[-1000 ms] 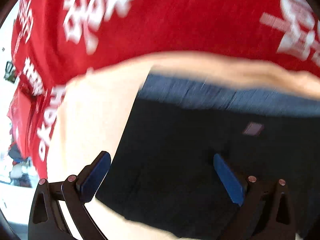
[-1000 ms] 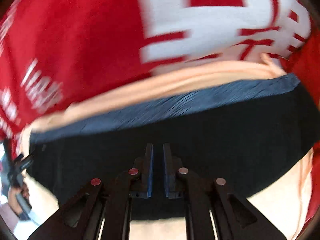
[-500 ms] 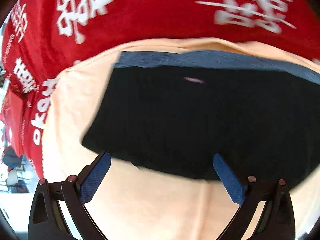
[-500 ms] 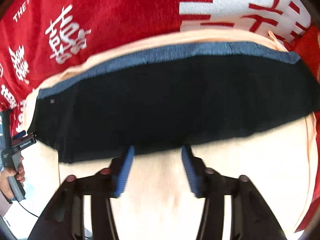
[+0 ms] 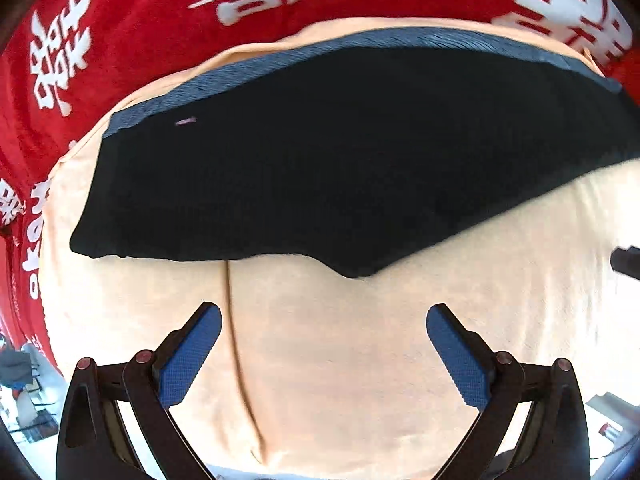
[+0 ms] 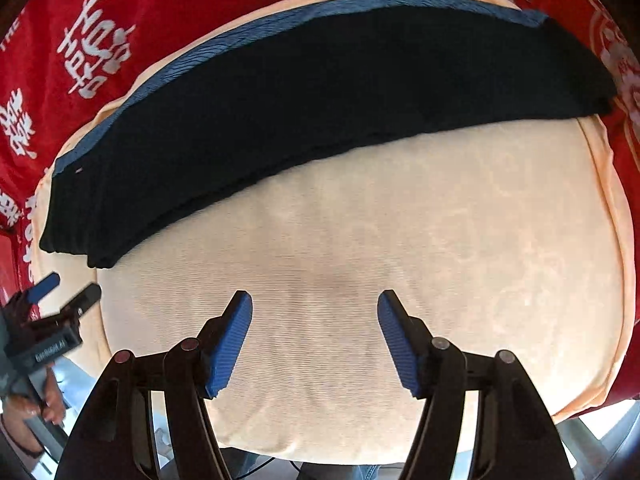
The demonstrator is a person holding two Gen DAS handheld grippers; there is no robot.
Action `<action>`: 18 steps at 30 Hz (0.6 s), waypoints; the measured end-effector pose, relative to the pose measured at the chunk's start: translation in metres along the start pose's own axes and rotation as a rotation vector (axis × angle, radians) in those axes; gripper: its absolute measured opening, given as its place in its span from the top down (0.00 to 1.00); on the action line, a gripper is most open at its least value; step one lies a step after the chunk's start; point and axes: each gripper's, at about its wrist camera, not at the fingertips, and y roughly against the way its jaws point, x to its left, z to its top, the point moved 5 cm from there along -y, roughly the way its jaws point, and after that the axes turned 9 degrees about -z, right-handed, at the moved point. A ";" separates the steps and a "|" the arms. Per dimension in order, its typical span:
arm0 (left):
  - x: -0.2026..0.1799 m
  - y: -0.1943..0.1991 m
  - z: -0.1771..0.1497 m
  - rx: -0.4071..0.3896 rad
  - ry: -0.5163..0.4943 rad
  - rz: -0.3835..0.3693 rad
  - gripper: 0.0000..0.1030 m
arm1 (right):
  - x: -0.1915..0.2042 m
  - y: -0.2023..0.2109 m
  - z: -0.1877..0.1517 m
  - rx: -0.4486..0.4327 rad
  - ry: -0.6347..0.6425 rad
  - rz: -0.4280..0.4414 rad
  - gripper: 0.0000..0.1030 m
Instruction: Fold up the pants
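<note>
The dark pants point(image 5: 320, 160) lie folded into a long band on a peach cloth point(image 5: 340, 360), their blue-grey waistband point(image 5: 360, 44) along the far edge. In the right wrist view the same pants point(image 6: 320, 100) stretch across the far half of the peach cloth point(image 6: 380, 260). My left gripper point(image 5: 324, 320) is open above bare cloth, short of the pants' near edge, with nothing between its fingers. My right gripper point(image 6: 315, 306) hovers over bare cloth too, its jaws opening and empty. The left gripper point(image 6: 64, 296) also shows at the left edge of the right wrist view, held by a hand point(image 6: 36, 412).
A red cloth with white characters point(image 5: 160, 20) covers the table beyond and to the left of the peach cloth. A crease point(image 5: 236, 352) runs through the peach cloth near my left fingers. The right gripper's tip point(image 5: 626, 260) pokes in at the right edge.
Both grippers drew back from over the pants to above bare peach cloth. The right gripper went from shut to open. The left stayed open throughout.
</note>
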 end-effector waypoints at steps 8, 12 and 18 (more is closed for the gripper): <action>-0.034 0.010 0.007 -0.015 -0.035 0.008 0.00 | -0.024 0.004 0.004 -0.016 -0.028 -0.001 0.33; -0.050 0.012 0.021 -0.022 -0.043 0.002 0.00 | -0.038 0.007 0.011 -0.033 -0.049 -0.005 0.33; -0.069 0.013 0.036 -0.025 -0.076 -0.006 0.00 | -0.065 0.011 0.018 -0.056 -0.091 -0.012 0.33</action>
